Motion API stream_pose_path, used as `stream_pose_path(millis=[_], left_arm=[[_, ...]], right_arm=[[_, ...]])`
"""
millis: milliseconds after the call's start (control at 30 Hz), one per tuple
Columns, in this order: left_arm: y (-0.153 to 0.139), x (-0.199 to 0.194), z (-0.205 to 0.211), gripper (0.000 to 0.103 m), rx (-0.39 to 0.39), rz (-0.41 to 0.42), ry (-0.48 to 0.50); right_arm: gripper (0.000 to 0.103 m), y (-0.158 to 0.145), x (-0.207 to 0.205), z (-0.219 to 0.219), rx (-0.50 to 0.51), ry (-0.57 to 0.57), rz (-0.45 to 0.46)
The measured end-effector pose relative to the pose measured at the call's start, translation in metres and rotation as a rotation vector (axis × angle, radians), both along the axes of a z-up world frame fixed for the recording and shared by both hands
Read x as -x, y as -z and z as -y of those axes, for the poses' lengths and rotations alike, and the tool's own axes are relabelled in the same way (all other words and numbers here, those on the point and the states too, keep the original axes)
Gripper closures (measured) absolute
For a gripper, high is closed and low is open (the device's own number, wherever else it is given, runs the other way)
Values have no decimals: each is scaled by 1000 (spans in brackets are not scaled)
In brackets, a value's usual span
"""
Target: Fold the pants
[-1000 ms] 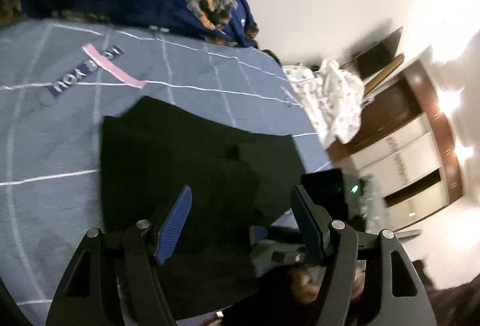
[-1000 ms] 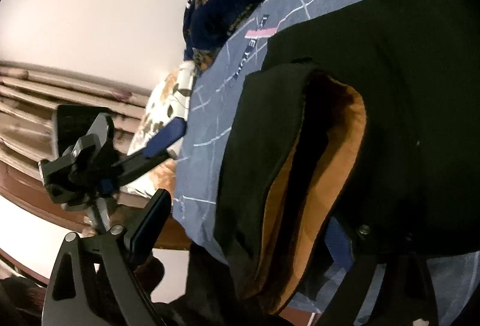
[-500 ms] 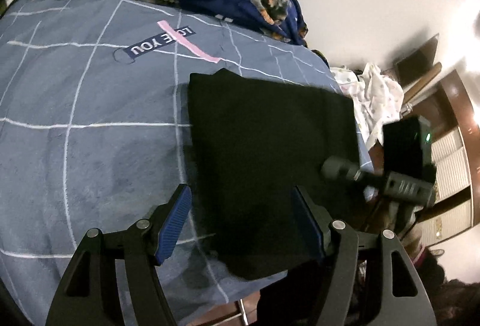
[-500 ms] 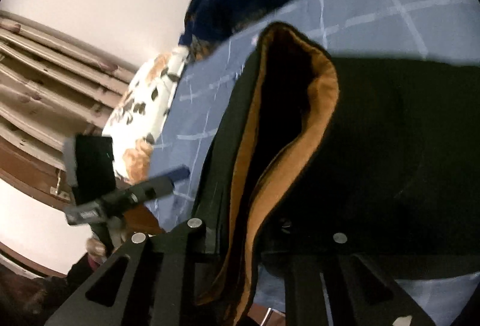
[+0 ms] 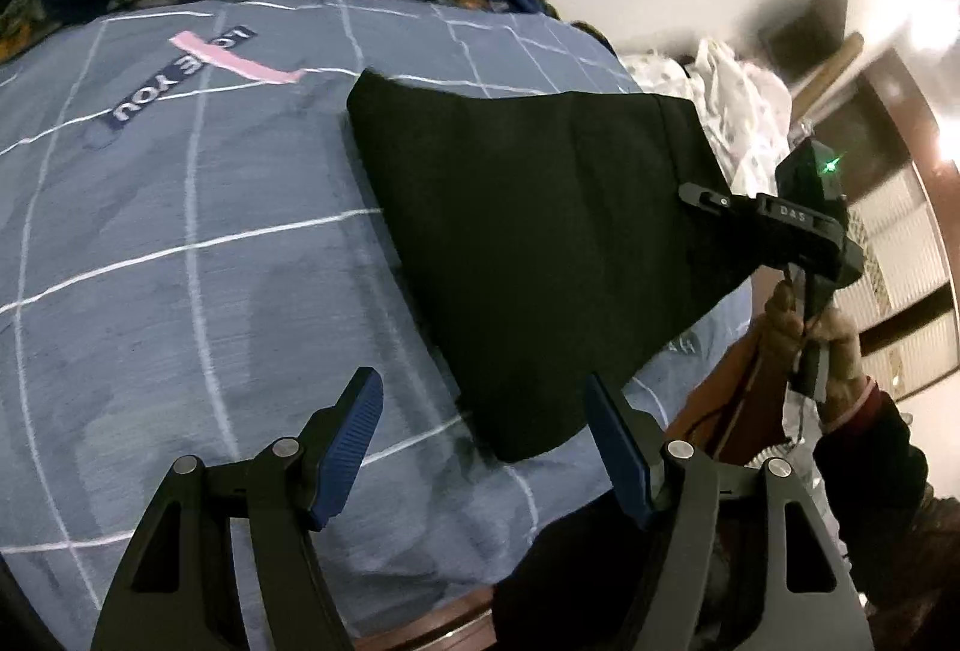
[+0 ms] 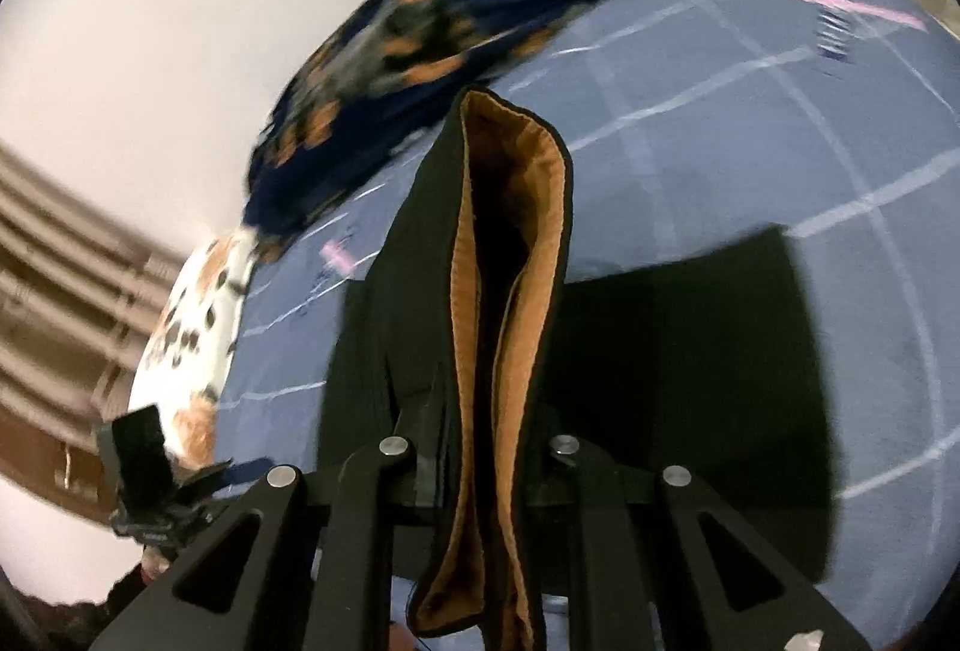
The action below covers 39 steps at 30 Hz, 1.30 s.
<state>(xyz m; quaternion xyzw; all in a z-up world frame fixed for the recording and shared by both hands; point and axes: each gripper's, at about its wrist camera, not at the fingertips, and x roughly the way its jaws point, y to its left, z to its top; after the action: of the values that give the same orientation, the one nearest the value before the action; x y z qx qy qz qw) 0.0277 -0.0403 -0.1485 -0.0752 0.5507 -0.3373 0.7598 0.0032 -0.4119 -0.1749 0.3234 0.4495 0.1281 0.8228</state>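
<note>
Right gripper [image 6: 480, 447] is clamped on the black pants' [image 5: 540, 255] tan-lined waistband [image 6: 510, 243] at 3 o'clock — left gripper [image 5: 486, 441] hangs wide open, empty, over the blue bedsheet [image 5: 180, 291].

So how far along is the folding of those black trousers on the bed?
Partly done. The pants already lie as a compact black slab on the blue checked bedcover. In hand: the right gripper has just closed its jaws on one edge, lifting it so the orange lining shows. The left gripper hovers open near the other corner. Left: laying that raised edge over and smoothing.
</note>
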Motion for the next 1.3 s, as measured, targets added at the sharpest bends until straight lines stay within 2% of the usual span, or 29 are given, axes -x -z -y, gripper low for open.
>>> stream_pose_path(millis=[200, 400, 500, 633, 767, 1033, 1300], left_arm=[[2, 0, 27, 33, -24, -5, 53], [3, 2, 45, 33, -44, 25, 82], [8, 0, 45, 33, -25, 14, 66], [17, -11, 37, 33, 39, -44, 5], [25, -22, 33, 33, 58, -82, -32], [36, -41, 37, 33, 103, -117, -44], [52, -53, 47, 33, 102, -144, -24]], right_arm=[[90, 30, 15, 36, -82, 76, -10], [90, 40, 16, 47, -109, 82, 0], [90, 47, 16, 51, -139, 82, 6], [88, 54, 19, 56, -164, 89, 14], [83, 62, 22, 65, -181, 121, 13], [74, 49, 24, 66, -60, 111, 18], [67, 49, 21, 75, -45, 98, -8]])
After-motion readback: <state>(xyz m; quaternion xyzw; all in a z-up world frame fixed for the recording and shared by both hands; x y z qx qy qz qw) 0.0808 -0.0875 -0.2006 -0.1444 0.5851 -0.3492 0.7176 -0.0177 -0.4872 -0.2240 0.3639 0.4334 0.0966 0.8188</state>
